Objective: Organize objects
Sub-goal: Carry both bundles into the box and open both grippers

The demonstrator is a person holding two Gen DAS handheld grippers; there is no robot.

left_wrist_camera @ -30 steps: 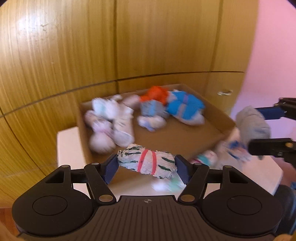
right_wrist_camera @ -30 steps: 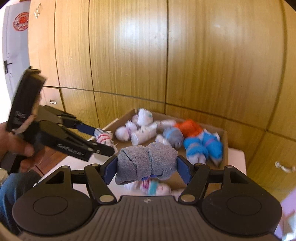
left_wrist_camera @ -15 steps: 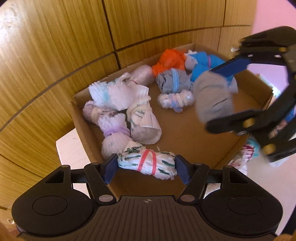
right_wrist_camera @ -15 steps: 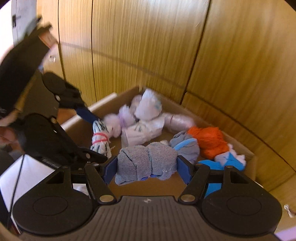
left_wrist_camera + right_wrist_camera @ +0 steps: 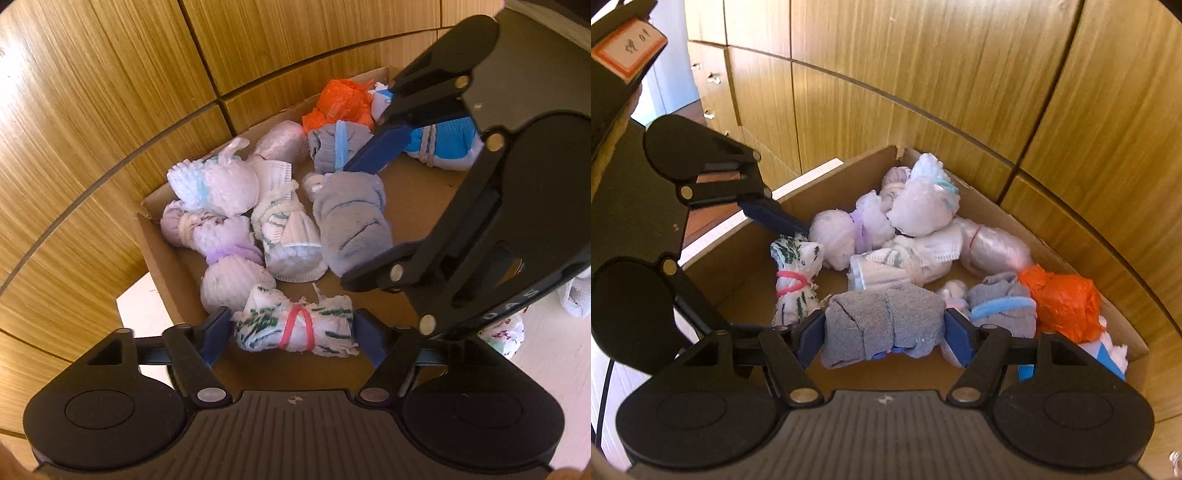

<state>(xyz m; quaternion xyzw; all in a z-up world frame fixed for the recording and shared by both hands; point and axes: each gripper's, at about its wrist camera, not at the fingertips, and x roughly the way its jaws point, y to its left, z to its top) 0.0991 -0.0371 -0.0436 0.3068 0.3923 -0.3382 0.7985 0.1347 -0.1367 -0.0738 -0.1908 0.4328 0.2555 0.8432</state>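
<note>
My left gripper [image 5: 293,332] is shut on a white sock roll with green marks and a red band [image 5: 295,330], held over the near left part of the cardboard box [image 5: 159,251]. My right gripper [image 5: 884,328] is shut on a grey sock roll [image 5: 882,326], held over the box's middle. In the left wrist view the grey roll [image 5: 351,221] hangs between the right gripper's fingers [image 5: 376,151]. In the right wrist view the white roll [image 5: 794,280] sits in the left gripper at the box's left side.
The box holds several rolled bundles: pale purple ones [image 5: 221,236], a white one [image 5: 288,236], an orange one [image 5: 340,103], a grey one with a blue band [image 5: 1001,306], a blue one [image 5: 443,140]. Wooden cabinet doors [image 5: 923,74] stand behind. More bundles [image 5: 506,332] lie outside, right.
Both grippers have moved forward and down over the box with their rolls. The right gripper has come in from the right, closer to the left one.
</note>
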